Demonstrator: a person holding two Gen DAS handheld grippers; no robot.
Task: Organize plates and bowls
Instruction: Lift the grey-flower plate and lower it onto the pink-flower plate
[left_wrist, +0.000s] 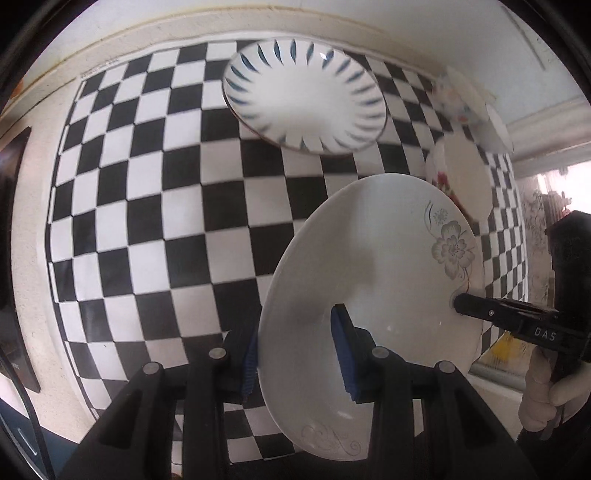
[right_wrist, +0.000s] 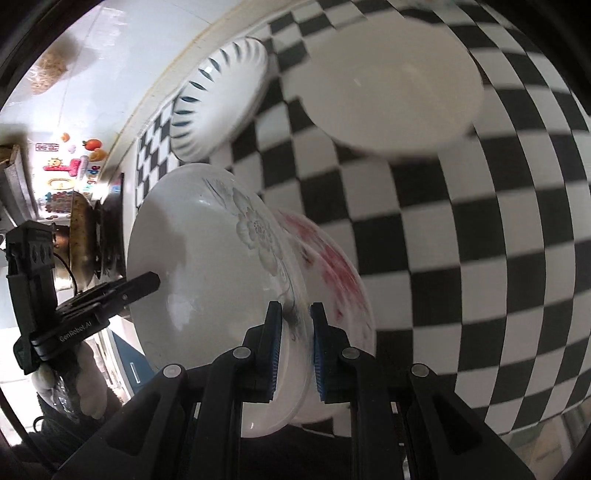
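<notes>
A white plate with a grey flower print (left_wrist: 384, 266) is held above the checkered mat by both grippers. My left gripper (left_wrist: 295, 354) is shut on its near rim. My right gripper (right_wrist: 295, 347) is shut on the opposite rim; it also shows in the left wrist view (left_wrist: 461, 304). The same plate shows in the right wrist view (right_wrist: 214, 266). A red-flowered bowl (right_wrist: 332, 266) sits just behind it. A blue-striped plate (left_wrist: 306, 96) lies further back. A plain white bowl (right_wrist: 388, 81) sits to the right.
The black-and-white checkered mat (left_wrist: 166, 206) covers a pale counter against a white wall (left_wrist: 369, 18). A small patterned cup (left_wrist: 454, 96) lies at the back right. A dark stove with a pot (right_wrist: 85, 236) stands off the mat's left side.
</notes>
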